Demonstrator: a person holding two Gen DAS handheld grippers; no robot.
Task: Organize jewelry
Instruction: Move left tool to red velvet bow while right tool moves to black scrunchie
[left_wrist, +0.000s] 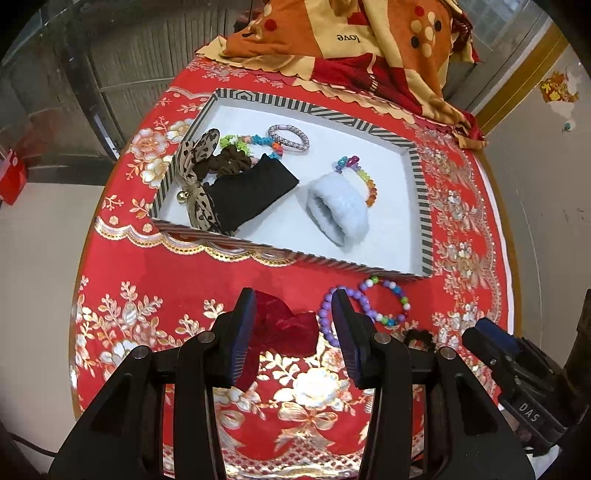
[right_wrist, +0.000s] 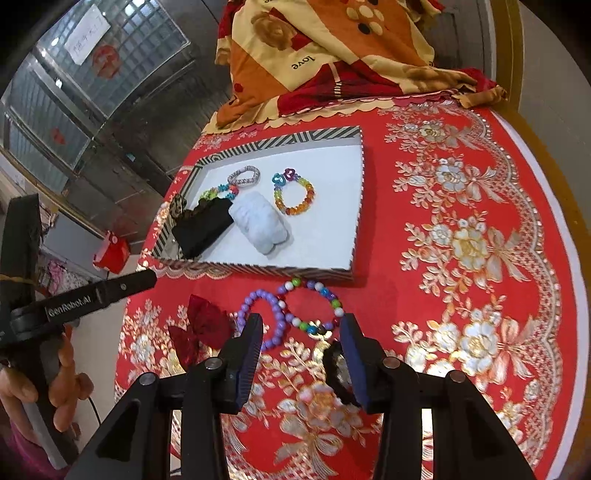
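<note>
Both tools are spread apart and hold nothing. The left tool (left_wrist: 293, 314) is over a red bow (left_wrist: 284, 328). The right tool (right_wrist: 301, 341) is near a purple bracelet (right_wrist: 275, 321), just outside the striped tray (right_wrist: 258, 266).

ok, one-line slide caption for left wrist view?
Open left gripper poised over red bow; beaded bracelets beside striped tray.

A red tablecloth (right_wrist: 461, 206) with gold and white flowers covers the round table. At its far edge lies a crumpled orange, cream and red blanket (right_wrist: 332, 55) printed with the word "love". Off the table to the left, low down, sits a small red box (right_wrist: 110, 253). Beyond it, glass panels (right_wrist: 110, 62) carry a paper note.
</note>
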